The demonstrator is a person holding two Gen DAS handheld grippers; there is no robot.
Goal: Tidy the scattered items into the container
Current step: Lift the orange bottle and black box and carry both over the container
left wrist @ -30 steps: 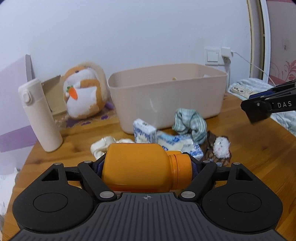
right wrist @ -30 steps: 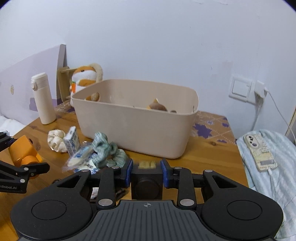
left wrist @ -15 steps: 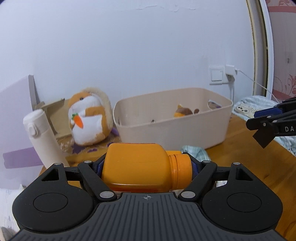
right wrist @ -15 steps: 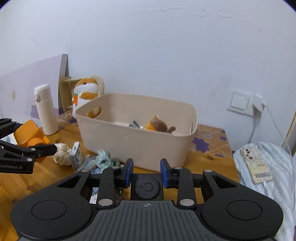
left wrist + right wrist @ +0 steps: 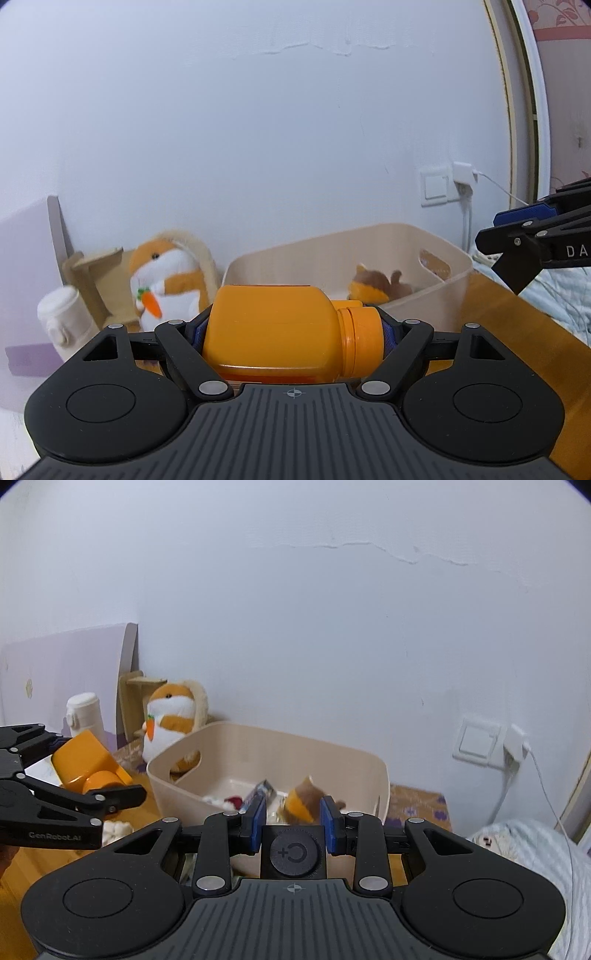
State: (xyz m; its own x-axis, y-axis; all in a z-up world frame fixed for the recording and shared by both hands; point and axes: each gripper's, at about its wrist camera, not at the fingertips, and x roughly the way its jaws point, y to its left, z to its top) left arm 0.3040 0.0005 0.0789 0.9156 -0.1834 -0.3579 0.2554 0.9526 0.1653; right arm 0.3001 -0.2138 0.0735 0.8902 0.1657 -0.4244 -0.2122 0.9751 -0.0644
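Orange bottle clamped in left gripper; right gripper grips black cube

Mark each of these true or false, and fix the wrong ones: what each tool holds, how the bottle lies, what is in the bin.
1. The left tool is shut on the orange bottle. True.
2. The bottle stands upright between the pads. False: it lies sideways, cap toward the right pad.
3. The right tool is empty. False: it grips a small black block with a round emblem.
4. The beige bin holds a brown and orange soft toy. True.
5. The hamster plush with the carrot is inside the bin. False: it sits outside, behind it.
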